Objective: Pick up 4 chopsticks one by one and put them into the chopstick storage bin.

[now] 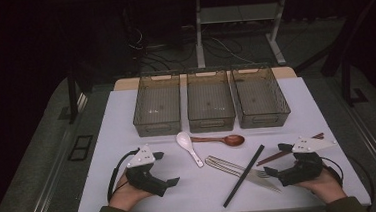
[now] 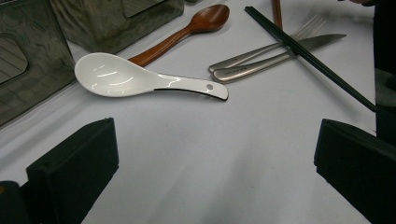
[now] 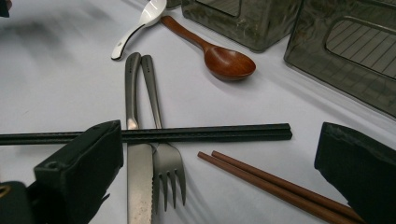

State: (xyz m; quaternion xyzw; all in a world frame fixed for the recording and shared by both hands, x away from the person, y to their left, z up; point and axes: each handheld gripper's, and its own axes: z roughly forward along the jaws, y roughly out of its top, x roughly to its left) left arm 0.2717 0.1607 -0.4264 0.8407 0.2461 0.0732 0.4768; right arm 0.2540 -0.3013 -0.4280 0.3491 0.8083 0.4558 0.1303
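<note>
On the white table [image 1: 131, 190] we had three bins [image 1: 210, 102] at the back. Our right gripper [image 1: 276, 161] stood wide, holding nothing. Just left of it lay the black chopsticks [image 3: 210, 134], slanting across knife [image 3: 139, 186] and fork [image 3: 166, 163].

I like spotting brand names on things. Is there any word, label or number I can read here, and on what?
No text can be read in these pictures.
knife handle: a small stamped mark, too small and blurred to read.
fork handle: a similar faint mark, unreadable.
white spoon, wooden spoon, black chopsticks, brown chopsticks, three bins: no lettering visible.
</note>
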